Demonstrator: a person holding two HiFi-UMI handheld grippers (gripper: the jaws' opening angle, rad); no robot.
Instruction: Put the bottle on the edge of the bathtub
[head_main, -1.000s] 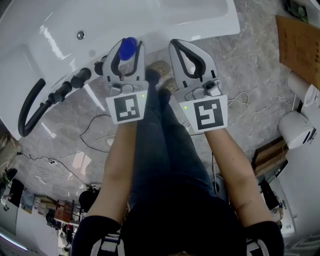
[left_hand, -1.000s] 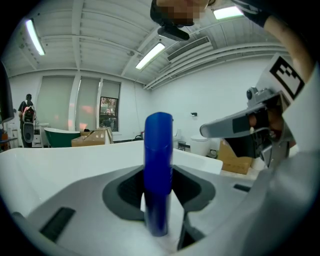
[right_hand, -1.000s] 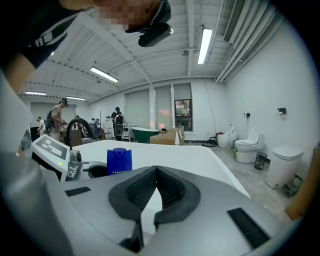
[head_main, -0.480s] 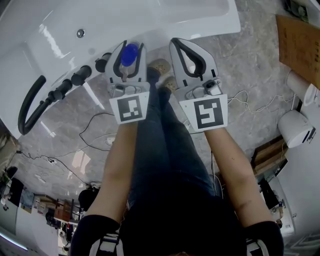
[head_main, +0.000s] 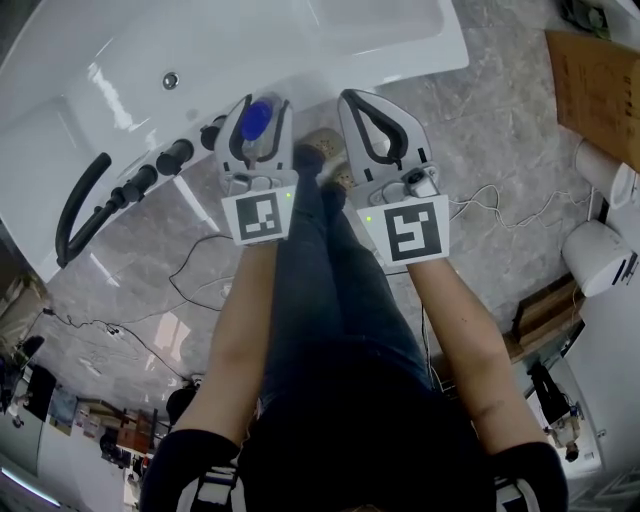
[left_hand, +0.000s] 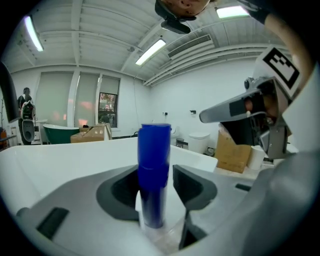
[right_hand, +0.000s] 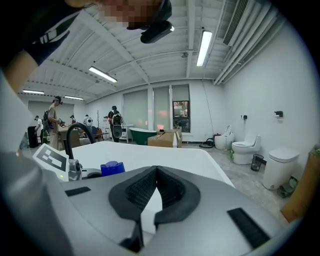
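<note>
The left claw (head_main: 264, 104) has its jaws spread about as wide as they go, and they have just been opening. A bottle (left_hand: 154, 170) with a blue cap stands upright between them. A thin gap shows between the bottle and the right-hand pad, so the claw is not squeezing it. The bottle's clear lower end sits down on the white edge of the tub (head_main: 120, 60), which runs under the jaws and stretches away beyond them.

Just to the left of this claw, on the same edge, are black knobs (head_main: 172, 156) in a row. A black curved spout (head_main: 80, 205) lies further left, and a small round metal button (head_main: 170, 80) sits in the white surface beyond the knobs.

The right claw (right_hand: 156, 170) is just beside the left one, to its right, and apart from it. Its dark pads are pressed together with nothing between them. The corner of the tub lies ahead of it.

Behind both claws the person's bare forearms lead back. Below and between the claws are the person's legs, with shoes (head_main: 322, 140) on a grey marbled floor (head_main: 500, 130). Thin cables (head_main: 200, 272) trail on the floor behind the left claw. Well off to the right of the right claw lies flat cardboard (head_main: 595, 85), and a toilet (right_hand: 245, 147) stands far ahead of it on the right.
</note>
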